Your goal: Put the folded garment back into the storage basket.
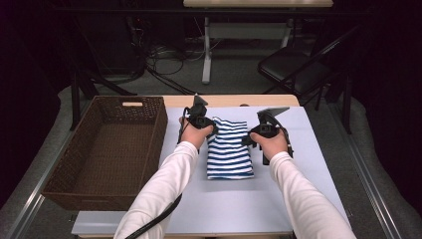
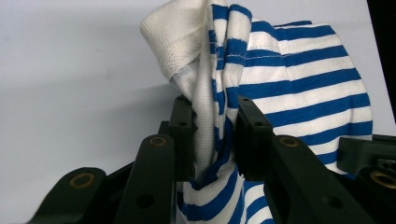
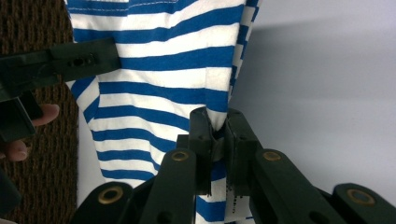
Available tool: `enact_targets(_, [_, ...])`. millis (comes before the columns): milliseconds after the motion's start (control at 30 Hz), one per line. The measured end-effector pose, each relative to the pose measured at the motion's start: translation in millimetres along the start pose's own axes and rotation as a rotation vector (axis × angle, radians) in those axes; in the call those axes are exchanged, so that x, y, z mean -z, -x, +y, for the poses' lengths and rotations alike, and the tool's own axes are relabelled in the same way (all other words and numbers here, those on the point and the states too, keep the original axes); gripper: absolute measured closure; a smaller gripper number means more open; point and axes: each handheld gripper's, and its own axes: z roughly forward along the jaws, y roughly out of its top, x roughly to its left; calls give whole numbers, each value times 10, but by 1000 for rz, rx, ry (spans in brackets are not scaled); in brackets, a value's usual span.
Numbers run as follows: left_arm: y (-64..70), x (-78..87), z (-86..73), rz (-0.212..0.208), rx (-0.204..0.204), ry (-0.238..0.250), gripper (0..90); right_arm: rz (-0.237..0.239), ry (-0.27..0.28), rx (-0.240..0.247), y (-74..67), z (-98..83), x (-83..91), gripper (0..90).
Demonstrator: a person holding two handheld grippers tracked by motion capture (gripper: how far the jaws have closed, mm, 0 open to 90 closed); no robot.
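Fingers (image 2: pixel 181 140) of the left gripper (image 2: pixel 212 140) clamped tight on a bunched fold of the striped shirt (image 2: pixel 299 88), cloth gathered between the pads, white ribbed cuff or neckband (image 2: pixel 170 39) standing above them. Fingers (image 3: pixel 201 140) of the right gripper (image 3: pixel 218 140) likewise pinched shut on the shirt's other edge, only a thin pleat of fabric between.

From the high view: left gripper (image 1: pixel 199 121) and right gripper (image 1: pixel 263 129) each hold a far corner of the shirt (image 1: pixel 229 149), which lies folded into a narrow rectangle at mid worktop (image 1: pixel 298 199), far end raised off the surface.

Step in hand, as judged: lifting the folded shirt, probably to carry it to the basket (image 1: pixel 64 194) on the left. Next move calls for both hands rising and travelling together, keeping the cloth taut between them so the fold does not sag open, and clearing the basket rim.

Materials: shirt is soft knit jersey, blue and white horizontal stripes, stitched hems. Basket is dark brown woven wicker, rectangular, deep, with a handle slot. Worktop covering is smooth, pale, matt.
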Motion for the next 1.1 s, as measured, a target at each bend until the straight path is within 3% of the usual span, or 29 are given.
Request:
enact_targets(367, [-45, 238, 22, 11, -2, 25, 720, 8, -1, 37, -271, 25, 80, 834])
enact_targets(1100, [-199, 670, 37, 30, 5, 56, 721, 42, -6, 69, -647, 46, 105, 835])
